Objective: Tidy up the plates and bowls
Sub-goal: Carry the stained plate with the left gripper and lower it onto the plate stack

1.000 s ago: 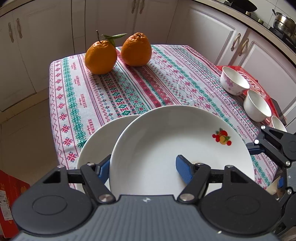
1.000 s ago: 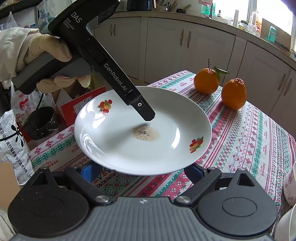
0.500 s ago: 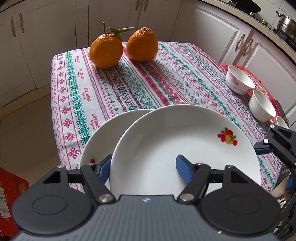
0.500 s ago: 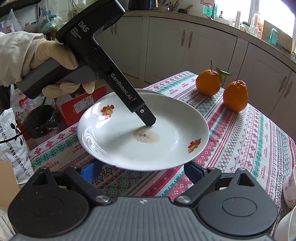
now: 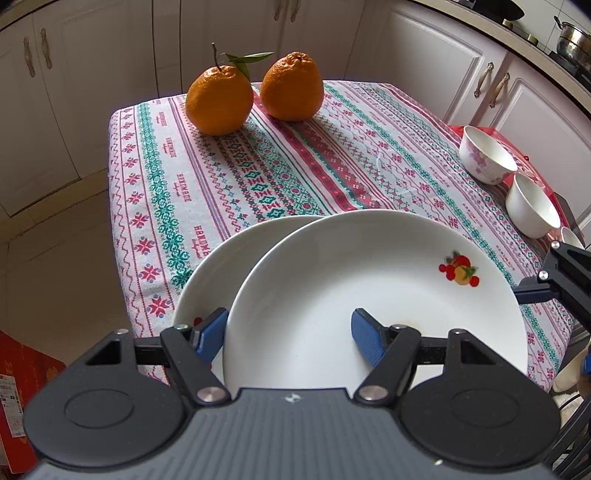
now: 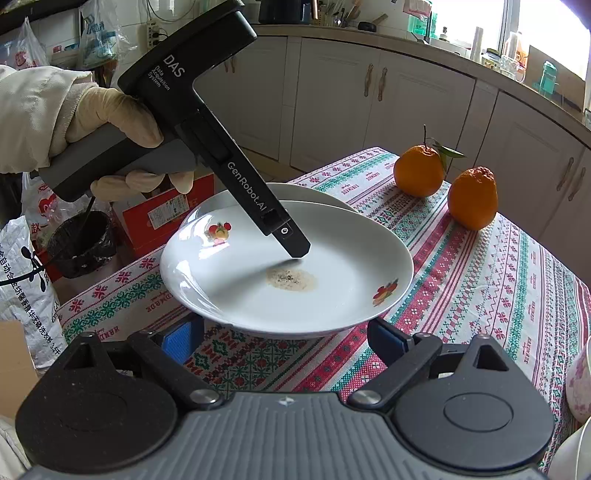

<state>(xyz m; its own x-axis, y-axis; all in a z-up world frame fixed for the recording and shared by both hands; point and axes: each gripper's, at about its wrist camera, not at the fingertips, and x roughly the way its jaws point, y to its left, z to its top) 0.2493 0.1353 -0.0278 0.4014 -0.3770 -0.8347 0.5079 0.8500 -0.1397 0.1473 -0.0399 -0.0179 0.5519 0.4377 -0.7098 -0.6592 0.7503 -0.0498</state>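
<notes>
Two plates sit at the near corner of my desk, and my left tongs (image 5: 288, 328) are closed on the upper plate (image 5: 369, 288), one blue pad under its rim and the other inside its well. That plate is white with small fruit prints and a brownish stain (image 6: 291, 279) in the middle. It overlaps the lower plate (image 5: 218, 273), which lies flat on the striped cloth (image 5: 295, 166) near the desk's left edge; whether the two plates touch I cannot tell from here. My gloved left hand (image 6: 110, 122) grips the handle of the tool.

My right tongs (image 6: 284, 338) stand wide and hold nothing, hanging just short of the upper plate's rim, over the cloth.

At the far edge of the desk two oranges (image 5: 255, 96) stand side by side, the left one with a stem and green leaves. Along the right edge a flowered bowl (image 5: 487, 155) and a plain white bowl (image 5: 532, 210) sit upright, close to each other, with the rim of a third bowl (image 5: 570, 238) just showing beside them.

White cupboards (image 6: 332, 92) run round the room behind the desk, with a counter above them crowded with bottles and jars by a bright window (image 6: 546, 26). A steel pot (image 5: 574, 40) sits on the counter to the right. On the floor beside the desk stand a red carton (image 6: 162, 214), a printed sack (image 6: 26, 288) and a small black pail (image 6: 81, 243).
</notes>
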